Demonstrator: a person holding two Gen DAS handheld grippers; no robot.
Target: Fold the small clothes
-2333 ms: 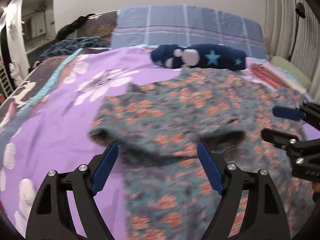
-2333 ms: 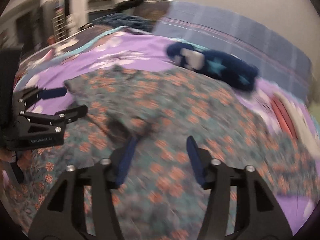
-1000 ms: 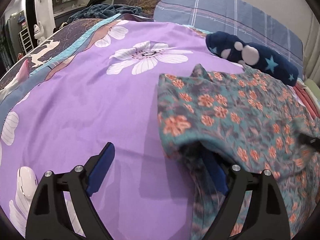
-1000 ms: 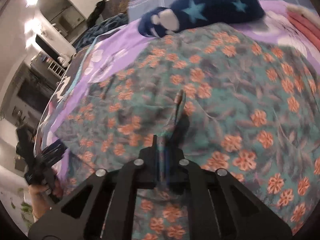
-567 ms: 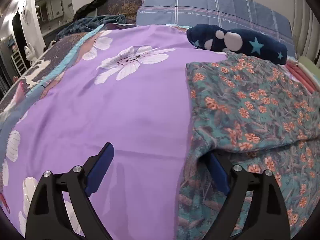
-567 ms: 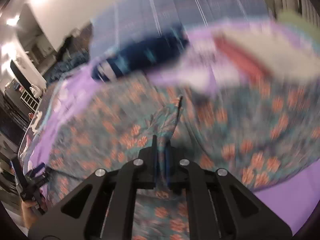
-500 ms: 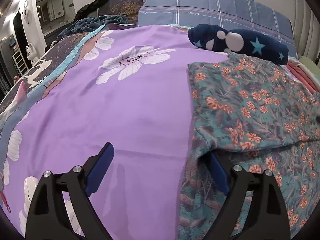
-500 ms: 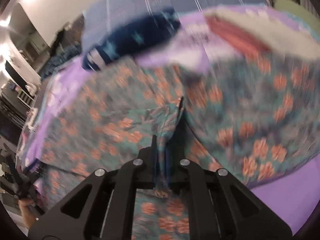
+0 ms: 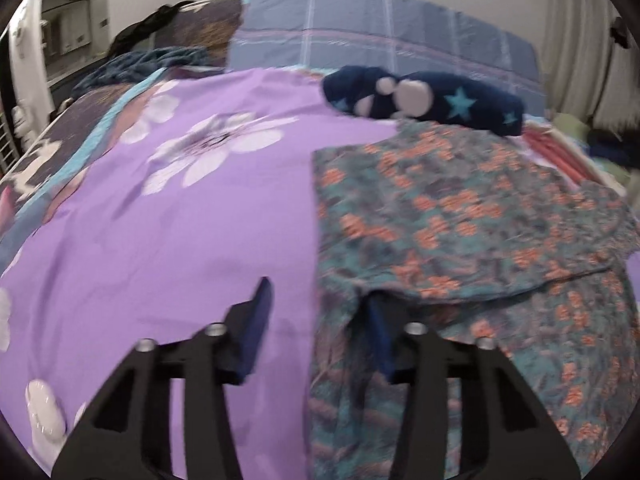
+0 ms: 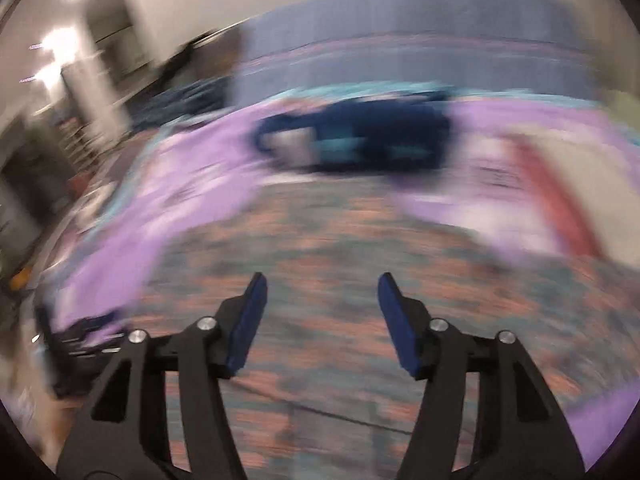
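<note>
Purple floral bedspread (image 9: 168, 216) under teal floral garment (image 9: 460, 216); plaid pillow (image 9: 380, 52) behind.

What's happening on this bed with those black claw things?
A person holding two grippers is folding a floral garment on the purple bedspread. One side is already folded over. The left gripper is open, one finger tucked under the fold's edge. The right gripper hangs open above the cloth, holding nothing.

Garment on bedspread, R half of bed.
Floral garment (image 9: 460, 216) lies flat on bedspread (image 9: 180, 220), top layer folded over lower one. Star-print plush (image 9: 424, 96) just behind it, pillow (image 9: 380, 36) behind that. L gripper (image 9: 320, 312) at garment's near-left edge, one finger (image 9: 378, 332) under the fold; R gripper (image 10: 320, 300) over garment.
</note>
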